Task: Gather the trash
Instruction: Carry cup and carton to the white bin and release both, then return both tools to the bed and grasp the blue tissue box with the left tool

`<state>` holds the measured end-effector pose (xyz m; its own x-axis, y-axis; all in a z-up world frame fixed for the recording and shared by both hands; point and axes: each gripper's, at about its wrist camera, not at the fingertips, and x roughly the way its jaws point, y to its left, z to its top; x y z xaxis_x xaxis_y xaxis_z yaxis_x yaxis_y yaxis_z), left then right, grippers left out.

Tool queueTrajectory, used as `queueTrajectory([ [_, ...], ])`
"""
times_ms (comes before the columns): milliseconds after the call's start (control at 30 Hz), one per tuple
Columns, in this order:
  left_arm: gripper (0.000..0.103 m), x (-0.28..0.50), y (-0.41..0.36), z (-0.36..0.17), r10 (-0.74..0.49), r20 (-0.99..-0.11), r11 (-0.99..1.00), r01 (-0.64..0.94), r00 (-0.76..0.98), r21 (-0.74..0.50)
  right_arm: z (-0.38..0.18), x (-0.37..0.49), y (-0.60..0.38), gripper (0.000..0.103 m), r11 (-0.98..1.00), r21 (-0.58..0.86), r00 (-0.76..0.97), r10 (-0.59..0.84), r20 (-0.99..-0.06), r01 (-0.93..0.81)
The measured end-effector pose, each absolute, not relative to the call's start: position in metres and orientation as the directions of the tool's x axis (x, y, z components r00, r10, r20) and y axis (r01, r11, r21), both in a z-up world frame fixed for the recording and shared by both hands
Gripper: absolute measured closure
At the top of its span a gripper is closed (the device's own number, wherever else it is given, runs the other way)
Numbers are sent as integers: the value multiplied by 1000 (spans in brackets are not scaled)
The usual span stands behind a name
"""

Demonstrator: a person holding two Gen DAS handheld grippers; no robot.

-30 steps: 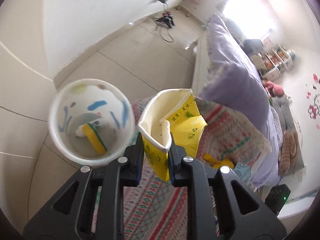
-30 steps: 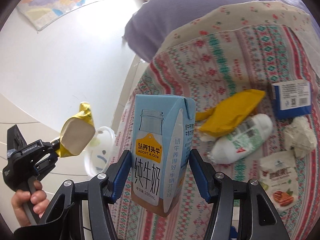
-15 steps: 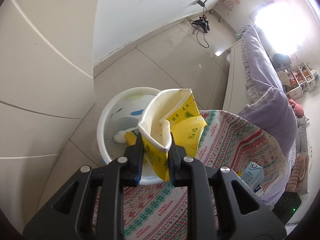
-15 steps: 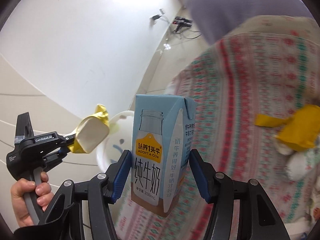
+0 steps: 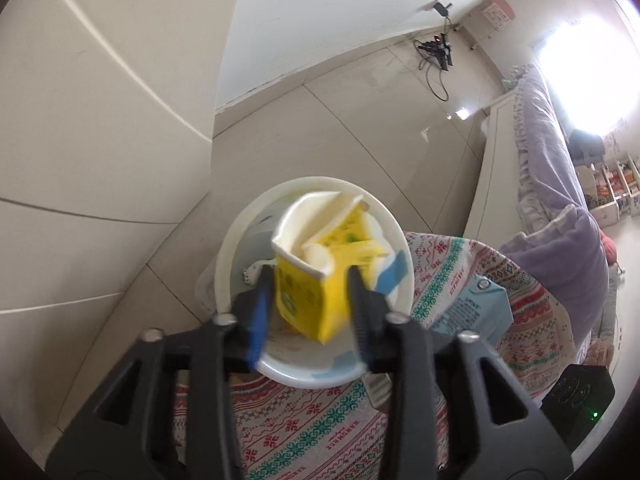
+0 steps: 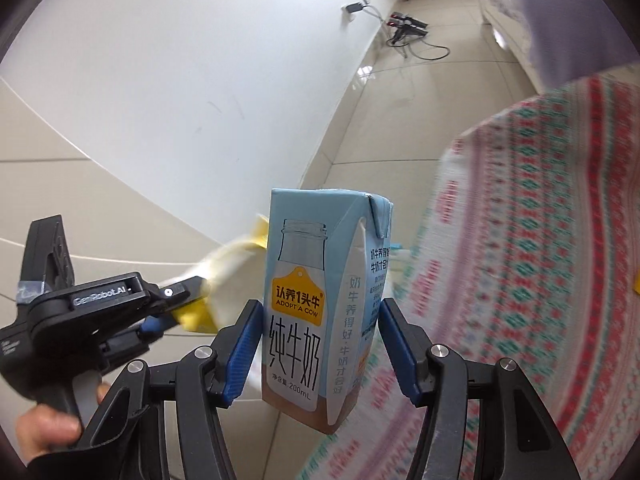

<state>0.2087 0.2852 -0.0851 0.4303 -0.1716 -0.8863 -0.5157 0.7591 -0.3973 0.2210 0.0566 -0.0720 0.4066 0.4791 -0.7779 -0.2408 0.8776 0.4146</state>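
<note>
My left gripper (image 5: 310, 292) has its jaws spread wider than before, and the crumpled yellow carton (image 5: 316, 276) sits between them right over the white bin (image 5: 236, 256). Whether the pads still touch it is unclear. In the right wrist view the left gripper (image 6: 192, 292) shows at left with the yellow carton (image 6: 224, 276). My right gripper (image 6: 320, 340) is shut on an upright light-blue milk carton (image 6: 316, 300), which also shows in the left wrist view (image 5: 472, 312) beside the bin.
The bed with its patterned blanket (image 5: 312, 432) lies below and to the right (image 6: 540, 240). A purple duvet (image 5: 560, 208) lies farther along the bed. Tiled floor (image 5: 360, 120) and a power strip with cables (image 5: 436, 48) are beyond the bin.
The left gripper moved over the bin and its jaws spread apart around the yellow carton. The right gripper carried the milk carton left toward the bin, away from the trash on the bed.
</note>
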Motion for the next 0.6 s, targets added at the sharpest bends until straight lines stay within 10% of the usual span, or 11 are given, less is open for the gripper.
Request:
queueTrajectory([
  [600, 46, 197, 296, -60, -133, -847, 721, -537, 514, -438, -87, 225, 103, 31, 918, 245, 446, 369, -815, -313],
])
